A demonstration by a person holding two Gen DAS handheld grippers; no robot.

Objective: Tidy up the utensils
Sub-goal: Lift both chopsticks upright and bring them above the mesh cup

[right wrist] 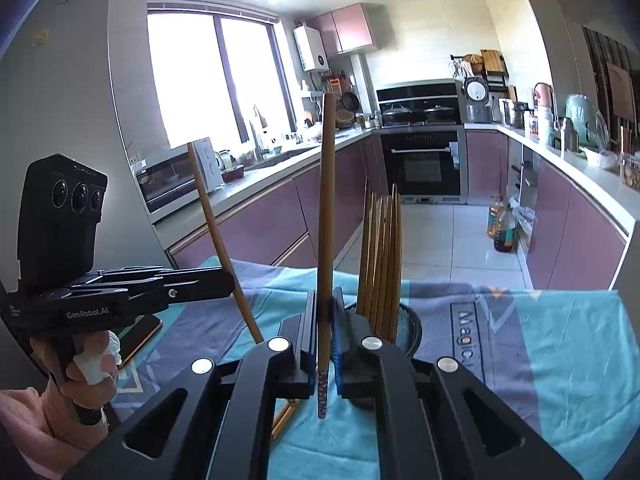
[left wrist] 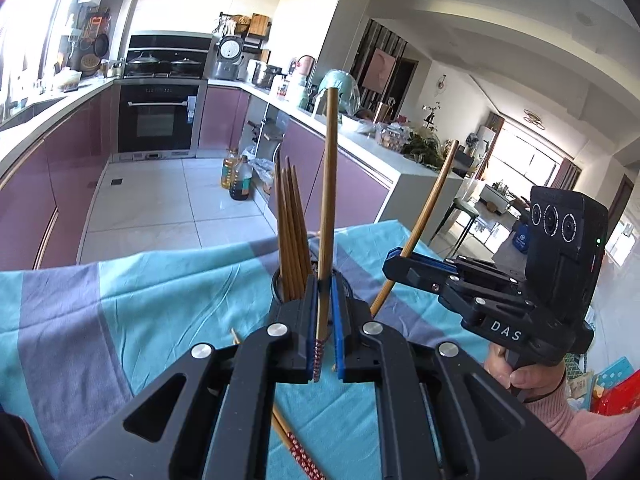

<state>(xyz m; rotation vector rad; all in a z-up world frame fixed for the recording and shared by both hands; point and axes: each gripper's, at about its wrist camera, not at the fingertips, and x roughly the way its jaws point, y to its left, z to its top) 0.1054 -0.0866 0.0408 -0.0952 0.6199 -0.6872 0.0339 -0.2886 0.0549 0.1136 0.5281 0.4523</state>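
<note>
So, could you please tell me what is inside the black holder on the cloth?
The black holder holds several wooden chopsticks standing upright; its wall hides their lower ends.

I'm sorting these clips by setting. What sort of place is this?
A home kitchen, most likely: a built-in oven under a stove with pans, a rice cooker on the counter, and a microwave by the window.

holder: upright chopsticks fill its 9 o'clock side, mouth freer at 3 | cloth at 3 o'clock open | loose chopsticks lie at 6 | left gripper blocks 9
</note>
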